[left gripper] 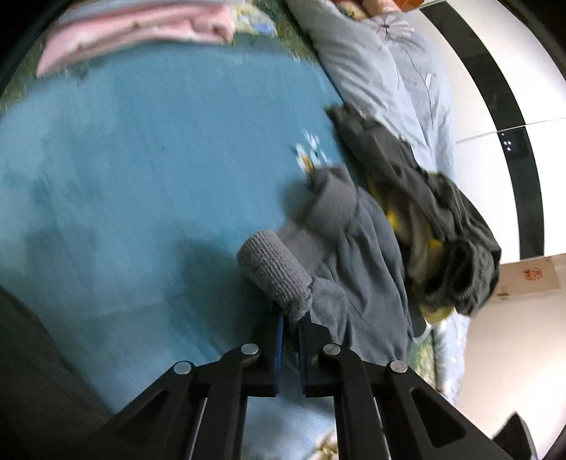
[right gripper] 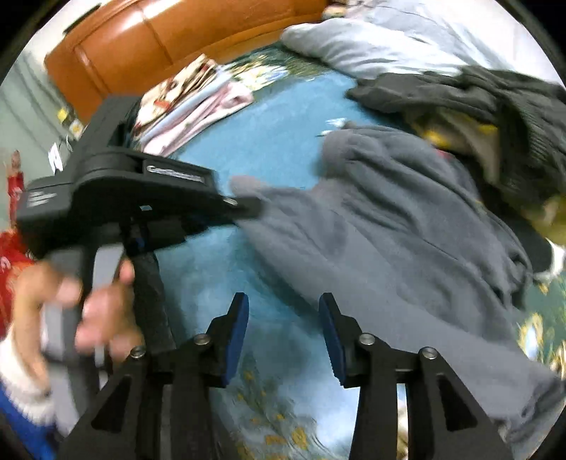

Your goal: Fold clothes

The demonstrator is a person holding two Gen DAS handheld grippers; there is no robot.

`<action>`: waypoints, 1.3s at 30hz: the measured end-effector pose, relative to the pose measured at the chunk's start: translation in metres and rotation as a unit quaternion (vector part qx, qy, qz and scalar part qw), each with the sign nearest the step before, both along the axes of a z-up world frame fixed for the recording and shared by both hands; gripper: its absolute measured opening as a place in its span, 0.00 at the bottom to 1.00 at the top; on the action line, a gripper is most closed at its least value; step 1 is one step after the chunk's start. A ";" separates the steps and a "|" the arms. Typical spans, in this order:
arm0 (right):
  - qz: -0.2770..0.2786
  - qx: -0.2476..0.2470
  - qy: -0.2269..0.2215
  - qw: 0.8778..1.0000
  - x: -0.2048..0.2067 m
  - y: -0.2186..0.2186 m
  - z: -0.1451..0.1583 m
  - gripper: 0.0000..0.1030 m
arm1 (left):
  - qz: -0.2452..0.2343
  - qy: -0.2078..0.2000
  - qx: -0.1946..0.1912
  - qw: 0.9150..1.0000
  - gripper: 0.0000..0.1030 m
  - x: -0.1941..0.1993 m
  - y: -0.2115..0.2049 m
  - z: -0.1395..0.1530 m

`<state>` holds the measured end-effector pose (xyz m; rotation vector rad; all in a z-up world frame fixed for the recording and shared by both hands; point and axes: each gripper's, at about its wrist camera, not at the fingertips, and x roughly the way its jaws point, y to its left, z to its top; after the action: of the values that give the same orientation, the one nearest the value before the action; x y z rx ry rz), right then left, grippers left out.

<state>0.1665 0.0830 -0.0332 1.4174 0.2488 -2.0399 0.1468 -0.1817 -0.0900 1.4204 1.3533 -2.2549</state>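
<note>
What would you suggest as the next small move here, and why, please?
Probably bring the open right gripper to the grey garment and pinch a free edge. The left gripper is shut on its ribbed cuff, but the garment lies crumpled on the blue bedspread and needs spreading before folding.

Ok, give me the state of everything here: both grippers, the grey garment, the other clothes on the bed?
Left gripper: jaws shut on the grey garment's ribbed cuff.
Right gripper: jaws open, holding nothing, above the blue bedspread.
Grey garment: spread out and rumpled, not folded, one cuff pinched.
Dark garment pile: crumpled, unfolded, beside the grey garment.
Pink clothes: folded, stacked at the far side.
Light grey quilt: bunched along the bed's edge.
</note>
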 end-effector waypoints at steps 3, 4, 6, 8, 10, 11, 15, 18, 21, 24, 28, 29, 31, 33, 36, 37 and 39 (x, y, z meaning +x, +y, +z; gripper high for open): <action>-0.070 0.037 0.025 0.997 -0.003 0.066 0.016 0.46 | 0.028 0.009 -0.045 0.999 0.07 -0.003 -0.034 0.015; -0.104 0.048 0.026 0.993 -0.003 0.092 0.019 0.47 | 0.037 0.012 -0.060 0.997 0.07 -0.004 -0.045 0.019; -0.169 0.069 0.029 0.983 -0.004 0.144 0.026 0.47 | 0.061 0.013 -0.095 0.994 0.06 -0.006 -0.073 0.028; -0.231 0.099 0.010 0.968 0.000 0.189 0.019 0.47 | 0.081 0.008 -0.103 0.991 0.06 -0.003 -0.092 0.027; -0.261 0.104 -0.027 0.959 0.011 0.212 0.003 0.47 | 0.102 0.004 -0.095 0.990 0.05 0.002 -0.108 0.023; -0.269 0.097 -0.047 0.957 0.017 0.220 -0.007 0.47 | 0.107 0.003 -0.082 0.991 0.05 0.005 -0.109 0.020; -0.289 0.050 -0.110 0.950 0.022 0.214 -0.046 0.58 | 0.097 0.026 -0.134 0.986 0.04 0.012 -0.096 0.035; -0.286 0.061 -0.120 0.949 0.018 0.196 -0.067 0.59 | 0.091 0.032 -0.148 0.984 0.04 0.013 -0.091 0.040; -0.256 0.084 -0.105 0.957 0.012 0.172 -0.078 0.59 | 0.099 0.023 -0.124 0.987 0.04 0.012 -0.096 0.034; -0.230 0.124 -0.092 0.961 0.011 0.152 -0.086 0.59 | 0.117 0.022 -0.092 0.989 0.04 0.018 -0.101 0.028; -0.247 0.144 -0.086 0.954 0.005 0.153 -0.088 0.21 | 0.127 0.018 -0.064 0.990 0.04 0.022 -0.104 0.023; -0.259 0.145 -0.086 0.951 0.003 0.156 -0.087 0.08 | 0.125 0.016 -0.061 0.990 0.04 0.022 -0.104 0.022; -0.274 0.143 -0.069 0.949 -0.001 0.163 -0.072 0.07 | 0.121 0.011 -0.057 0.991 0.05 0.021 -0.104 0.020; -0.288 0.128 -0.036 0.948 -0.005 0.175 -0.042 0.07 | 0.117 0.006 -0.054 0.992 0.05 0.020 -0.104 0.018; -0.332 0.083 0.019 0.939 -0.011 0.214 0.022 0.06 | 0.121 -0.016 -0.045 0.991 0.06 0.018 -0.108 0.012; -0.352 0.068 0.039 0.933 -0.013 0.231 0.046 0.06 | 0.123 -0.023 -0.041 0.991 0.07 0.017 -0.109 0.010; -0.400 0.057 0.072 0.912 -0.013 0.271 0.081 0.06 | 0.123 -0.043 -0.032 0.991 0.09 0.014 -0.110 0.002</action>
<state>0.1539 0.3539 0.0476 1.6035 -0.2039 -2.8293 0.1603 -0.2916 -0.0881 1.2387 1.3366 -2.0376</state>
